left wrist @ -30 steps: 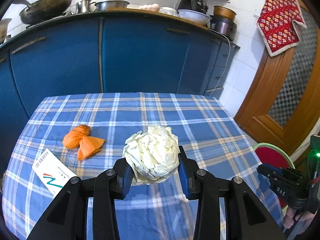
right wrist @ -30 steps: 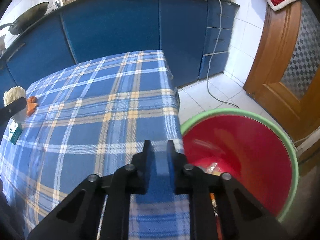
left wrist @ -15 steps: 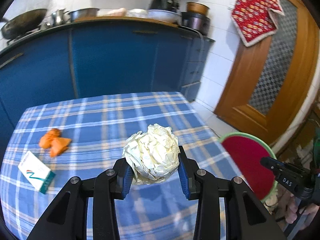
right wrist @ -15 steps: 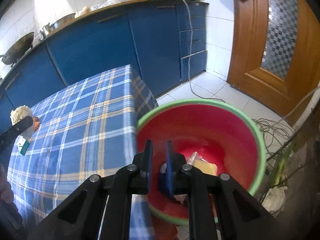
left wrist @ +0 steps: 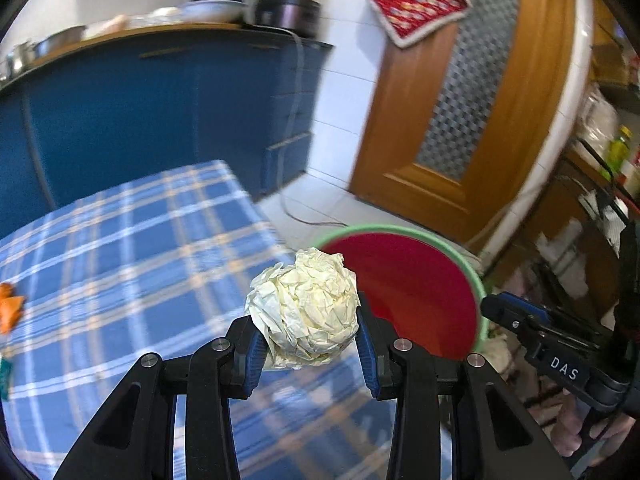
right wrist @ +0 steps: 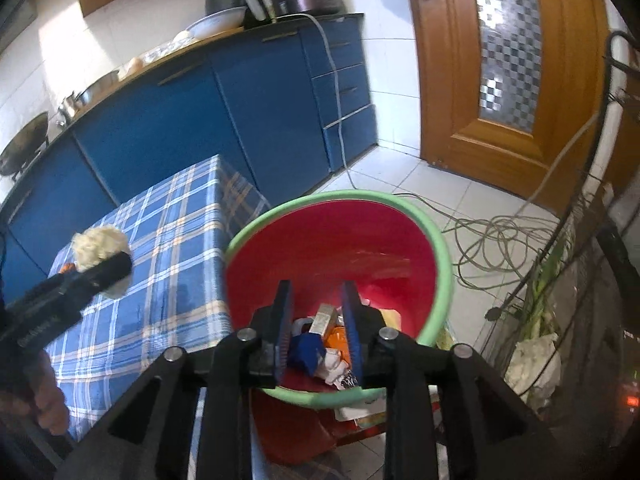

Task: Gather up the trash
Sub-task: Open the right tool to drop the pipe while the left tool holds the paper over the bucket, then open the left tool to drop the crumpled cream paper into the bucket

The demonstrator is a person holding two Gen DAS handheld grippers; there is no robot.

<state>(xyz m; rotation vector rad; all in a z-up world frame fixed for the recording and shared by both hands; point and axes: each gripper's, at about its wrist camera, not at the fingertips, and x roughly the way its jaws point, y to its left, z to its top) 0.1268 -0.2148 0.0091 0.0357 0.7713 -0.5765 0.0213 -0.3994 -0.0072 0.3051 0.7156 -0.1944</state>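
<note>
My left gripper is shut on a crumpled ball of pale paper and holds it in the air over the table's right edge, beside the red bin with a green rim. The ball also shows in the right wrist view. My right gripper is open and empty, right above the bin, where a blue wad and several other scraps lie. An orange scrap lies at the table's left edge.
The blue plaid tablecloth covers the table. Blue kitchen cabinets stand behind, a wooden door to the right. Loose cables lie on the tiled floor. A white bag and a rack stand at the right.
My left gripper has swung right with the paper ball, from mid-table toward the bin. My right gripper has moved over the bin and opened; a blue wad now lies in the bin.
</note>
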